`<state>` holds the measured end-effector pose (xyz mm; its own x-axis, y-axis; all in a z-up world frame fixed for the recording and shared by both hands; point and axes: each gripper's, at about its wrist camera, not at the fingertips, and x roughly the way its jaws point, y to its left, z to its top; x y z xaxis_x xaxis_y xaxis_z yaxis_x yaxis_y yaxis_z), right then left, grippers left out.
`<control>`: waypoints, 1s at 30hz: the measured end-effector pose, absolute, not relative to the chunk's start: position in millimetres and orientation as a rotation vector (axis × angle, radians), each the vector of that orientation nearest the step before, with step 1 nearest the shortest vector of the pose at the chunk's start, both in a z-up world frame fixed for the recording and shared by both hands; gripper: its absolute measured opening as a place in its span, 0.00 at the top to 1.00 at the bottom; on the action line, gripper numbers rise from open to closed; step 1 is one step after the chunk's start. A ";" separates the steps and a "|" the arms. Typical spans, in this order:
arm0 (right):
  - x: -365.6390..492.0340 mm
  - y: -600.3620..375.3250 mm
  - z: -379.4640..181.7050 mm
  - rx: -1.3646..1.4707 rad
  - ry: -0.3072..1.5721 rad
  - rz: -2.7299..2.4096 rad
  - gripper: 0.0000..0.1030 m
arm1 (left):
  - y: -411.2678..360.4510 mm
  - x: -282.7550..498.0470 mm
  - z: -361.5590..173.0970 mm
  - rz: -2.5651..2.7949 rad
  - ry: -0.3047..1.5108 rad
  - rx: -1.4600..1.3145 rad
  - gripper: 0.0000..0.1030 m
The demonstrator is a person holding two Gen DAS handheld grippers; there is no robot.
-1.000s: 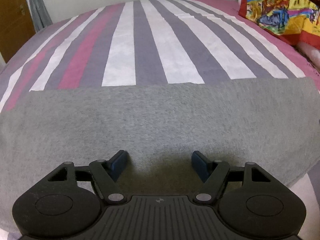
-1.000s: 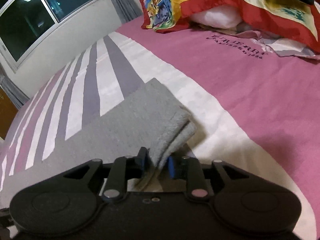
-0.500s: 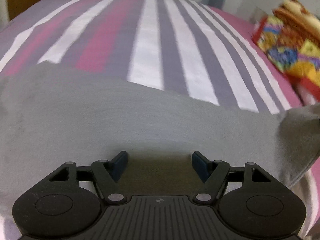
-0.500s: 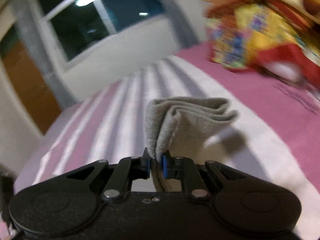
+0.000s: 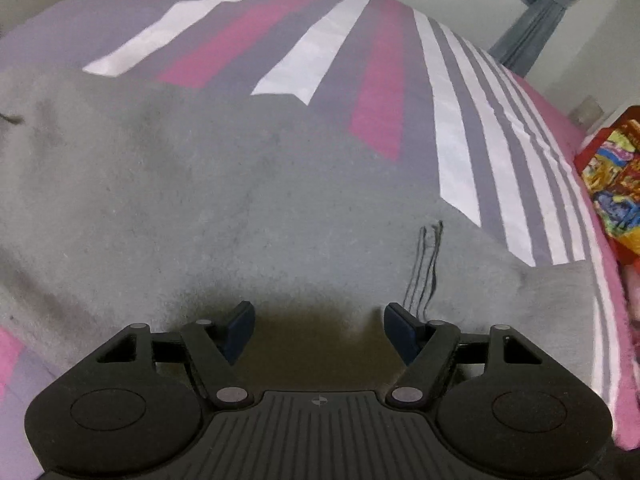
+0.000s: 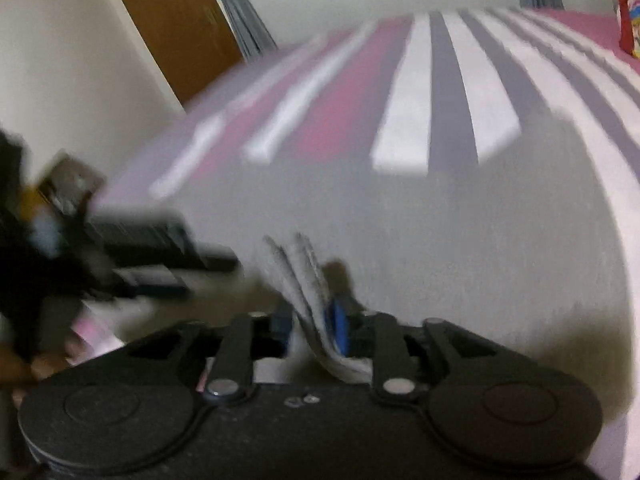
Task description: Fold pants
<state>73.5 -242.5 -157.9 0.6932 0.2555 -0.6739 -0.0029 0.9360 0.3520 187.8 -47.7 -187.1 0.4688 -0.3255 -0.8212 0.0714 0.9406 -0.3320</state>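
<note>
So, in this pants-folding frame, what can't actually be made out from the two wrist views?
- Grey fleece pants: waistband and leg ends run past the left-wrist frame edges.
- Layers pinched in the right tongs: motion blur in the right-wrist view smears their count.
- Left tongs: open; contact with the cloth unclear in their own shadow.
- Dark shapes at left, right-wrist view: too blurred to identify.

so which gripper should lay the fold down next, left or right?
Right. The right gripper is already clamped on a bunched edge of the grey pants; the left gripper is open over the fabric, holding nothing.
</note>
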 end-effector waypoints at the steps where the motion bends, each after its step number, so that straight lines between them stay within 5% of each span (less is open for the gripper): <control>1: 70.9 -244.5 -157.5 0.351 0.779 0.148 0.73 | -47.8 188.0 -187.8 -0.269 1.068 -0.288 0.30; 4: 62.6 -255.6 -144.8 0.401 0.751 0.160 0.47 | -50.8 190.3 -191.4 -0.324 1.116 -0.366 0.14; 11: 30.4 -286.5 -109.3 0.420 0.626 0.084 0.37 | -66.6 186.2 -199.8 -0.364 1.152 -0.414 0.11; 19: 5.8 -326.1 -112.5 0.482 0.569 -0.009 0.36 | -58.4 168.5 -194.0 -0.359 1.172 -0.458 0.11; 21: 3.9 -331.3 -117.5 0.509 0.570 -0.020 0.36 | -61.2 168.0 -196.0 -0.376 1.180 -0.483 0.21; 25: -4.6 -340.5 -123.9 0.538 0.558 -0.036 0.36 | -76.2 168.5 -205.6 -0.428 1.217 -0.508 0.56; 28: -12.0 -344.8 -123.3 0.539 0.542 -0.055 0.36 | -89.6 167.2 -212.2 -0.424 1.204 -0.494 0.57; 30: -18.4 -349.2 -121.9 0.543 0.530 -0.077 0.36 | -94.9 166.8 -212.1 -0.415 1.186 -0.505 0.71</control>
<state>-18.4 -349.2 -121.9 0.8635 0.0668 -0.4999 0.2069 0.8570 0.4720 166.8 -94.9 -212.1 0.3243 -0.5556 -0.7656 0.0432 0.8172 -0.5747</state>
